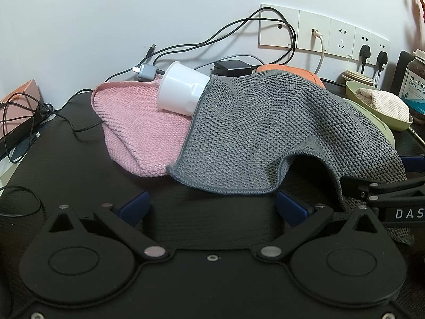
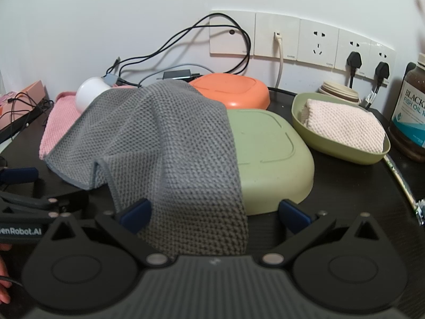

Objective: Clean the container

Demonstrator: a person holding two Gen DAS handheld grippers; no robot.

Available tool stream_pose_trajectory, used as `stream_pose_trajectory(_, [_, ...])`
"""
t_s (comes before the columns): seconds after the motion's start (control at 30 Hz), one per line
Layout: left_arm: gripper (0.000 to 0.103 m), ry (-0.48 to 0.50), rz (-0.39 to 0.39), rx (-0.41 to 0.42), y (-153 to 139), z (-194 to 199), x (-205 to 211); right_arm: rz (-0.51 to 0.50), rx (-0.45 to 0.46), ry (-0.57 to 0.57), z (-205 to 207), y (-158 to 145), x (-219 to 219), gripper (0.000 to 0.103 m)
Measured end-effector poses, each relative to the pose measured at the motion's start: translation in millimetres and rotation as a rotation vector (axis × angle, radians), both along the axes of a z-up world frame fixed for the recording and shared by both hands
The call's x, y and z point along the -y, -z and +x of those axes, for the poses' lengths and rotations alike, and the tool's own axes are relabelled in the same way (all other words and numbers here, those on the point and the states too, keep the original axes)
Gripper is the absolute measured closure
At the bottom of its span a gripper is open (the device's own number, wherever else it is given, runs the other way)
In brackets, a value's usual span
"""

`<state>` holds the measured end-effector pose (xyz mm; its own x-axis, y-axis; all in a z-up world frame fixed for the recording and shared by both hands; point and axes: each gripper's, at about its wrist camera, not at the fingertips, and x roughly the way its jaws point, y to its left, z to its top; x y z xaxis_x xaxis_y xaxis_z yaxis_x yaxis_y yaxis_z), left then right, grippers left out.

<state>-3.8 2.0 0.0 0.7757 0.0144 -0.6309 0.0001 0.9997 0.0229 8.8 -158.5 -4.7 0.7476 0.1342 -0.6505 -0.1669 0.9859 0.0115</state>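
A grey cloth (image 1: 268, 130) (image 2: 164, 143) lies draped over the left part of an upturned green container (image 2: 268, 154) and over a white cup (image 1: 183, 90) (image 2: 89, 94) lying on its side on a pink cloth (image 1: 132, 122) (image 2: 57, 122). My left gripper (image 1: 212, 207) is open and empty, low over the black table, in front of the grey cloth's edge. My right gripper (image 2: 215, 211) is open; the grey cloth's near end hangs between its blue fingertips (image 2: 135, 211), not clamped. Each gripper shows at the other view's edge.
An upturned orange container (image 2: 233, 90) stands behind the green one. A green dish (image 2: 342, 148) holds a folded cream cloth (image 2: 345, 125). A fish oil bottle (image 2: 410, 106) stands at the right. Cables (image 1: 212, 40), wall sockets (image 2: 318, 42) and a pink box (image 1: 21, 98) line the back and left.
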Motion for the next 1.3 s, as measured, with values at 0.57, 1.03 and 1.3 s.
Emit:
stream_pose_trajectory(0.57, [0.0,0.0,0.0,0.0,0.4,2.0,-0.7,0.0,0.0,0.0,0.6,0.2,1.2,0.001])
stream_pose_trajectory(1.03, [0.0,0.006,-0.002,0.001,0.3,3.4,-1.0,0.0,0.0,0.002,0.8,1.2,-0.4,0.001])
stream_pose_trajectory(1.3, [0.0,0.085,0.007,0.072,-10.3,-7.6,-1.2,0.053,0.011,0.002,-6.9,-1.2,4.5,0.001])
